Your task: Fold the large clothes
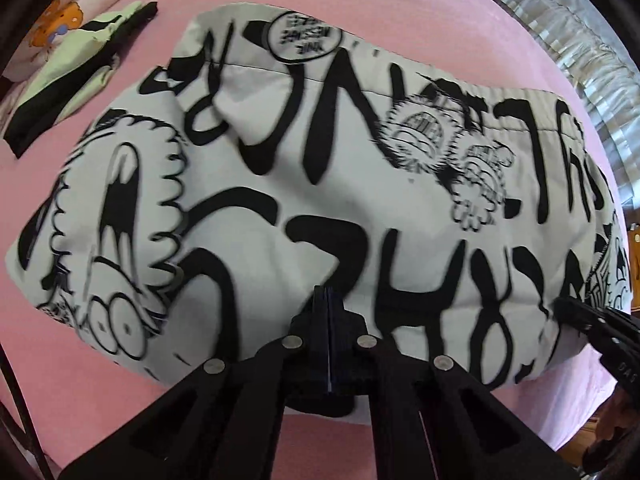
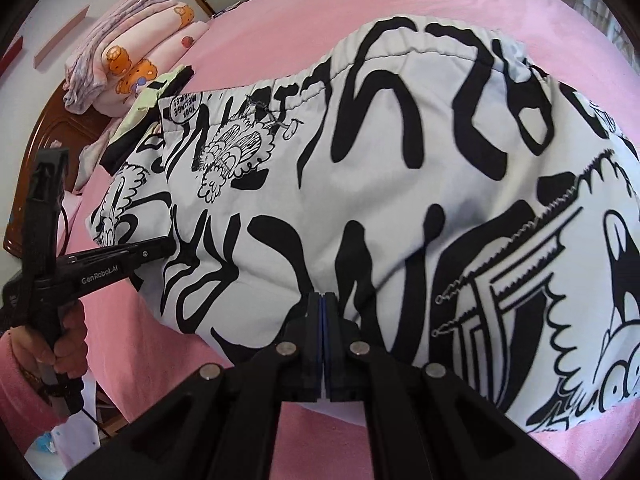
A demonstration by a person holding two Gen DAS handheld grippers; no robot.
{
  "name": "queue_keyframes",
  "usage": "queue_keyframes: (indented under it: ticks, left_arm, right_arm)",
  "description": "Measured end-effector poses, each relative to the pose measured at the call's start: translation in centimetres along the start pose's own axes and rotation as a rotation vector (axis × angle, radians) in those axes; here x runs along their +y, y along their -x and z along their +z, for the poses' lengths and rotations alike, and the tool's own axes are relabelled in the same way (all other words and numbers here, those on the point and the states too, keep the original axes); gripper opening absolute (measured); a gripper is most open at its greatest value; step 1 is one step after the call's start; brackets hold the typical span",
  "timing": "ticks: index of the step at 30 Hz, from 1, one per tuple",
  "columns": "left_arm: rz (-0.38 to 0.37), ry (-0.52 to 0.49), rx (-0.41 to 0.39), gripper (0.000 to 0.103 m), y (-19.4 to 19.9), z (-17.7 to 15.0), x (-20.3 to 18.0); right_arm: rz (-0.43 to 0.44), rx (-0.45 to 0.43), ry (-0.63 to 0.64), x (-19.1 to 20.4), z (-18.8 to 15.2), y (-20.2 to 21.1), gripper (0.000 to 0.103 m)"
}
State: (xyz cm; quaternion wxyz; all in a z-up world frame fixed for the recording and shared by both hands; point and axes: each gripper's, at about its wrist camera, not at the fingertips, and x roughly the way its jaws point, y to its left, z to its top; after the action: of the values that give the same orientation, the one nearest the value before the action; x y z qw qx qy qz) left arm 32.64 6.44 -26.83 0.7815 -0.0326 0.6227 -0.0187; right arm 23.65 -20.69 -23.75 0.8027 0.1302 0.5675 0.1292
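Observation:
A large white garment (image 1: 320, 184) with a black graffiti print lies spread on the pink bed (image 1: 420, 4). Its elastic hem is at the far side. In the left wrist view my left gripper (image 1: 328, 300) is shut on the garment's near edge, with the fabric bunched around its fingertips. The right gripper (image 1: 568, 308) pinches the same edge further right. In the right wrist view the garment (image 2: 380, 184) fills the middle, and my right gripper (image 2: 322, 302) is shut on its near edge. The left gripper (image 2: 166, 246) bites the edge at the left, held by a hand (image 2: 68, 344).
A folded green and black garment (image 1: 76, 76) lies on the bed at the far left, partly behind the white one (image 2: 168, 80). Folded pink blankets with a bear print (image 2: 132, 48) are stacked by the wooden headboard (image 2: 52, 148). A pale curtain (image 1: 580, 60) hangs at the right.

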Motion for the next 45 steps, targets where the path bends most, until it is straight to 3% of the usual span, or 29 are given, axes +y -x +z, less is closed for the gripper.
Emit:
queue_keyframes:
  ticks: [14, 18, 23, 27, 34, 41, 45]
  left_arm:
    - [0.089, 0.054, -0.012, 0.001, -0.1, -0.8, 10.5]
    - [0.048, 0.104, 0.001, 0.001, -0.2, -0.5, 12.9]
    - [0.161, 0.053, -0.019, 0.001, 0.4, -0.6, 13.7]
    - [0.163, 0.123, -0.013, 0.001, 0.7, -0.5, 16.7]
    - [0.210, 0.121, -0.020, 0.001, 0.4, 0.1, 20.4]
    - [0.225, 0.123, -0.026, 0.001, 0.1, 0.6, 21.4]
    - [0.239, 0.123, -0.028, 0.001, 0.6, -0.1, 19.3]
  right_arm:
    - [0.017, -0.016, -0.046, -1.7, 0.1, 1.9, 0.000]
    - [0.004, -0.020, -0.062, -2.6, 0.2, 2.3, 0.000]
    - [-0.044, -0.017, -0.064, -3.9, 0.0, 2.6, 0.000]
    - [-0.066, -0.024, -0.116, -5.9, -0.3, 3.1, 0.000]
    - [-0.105, -0.008, -0.111, -6.6, -0.9, 3.4, 0.000]
    - [-0.182, -0.028, -0.193, -10.1, -1.8, 5.2, 0.000]
    - [-0.239, -0.023, -0.197, -11.8, -2.3, 6.1, 0.000]
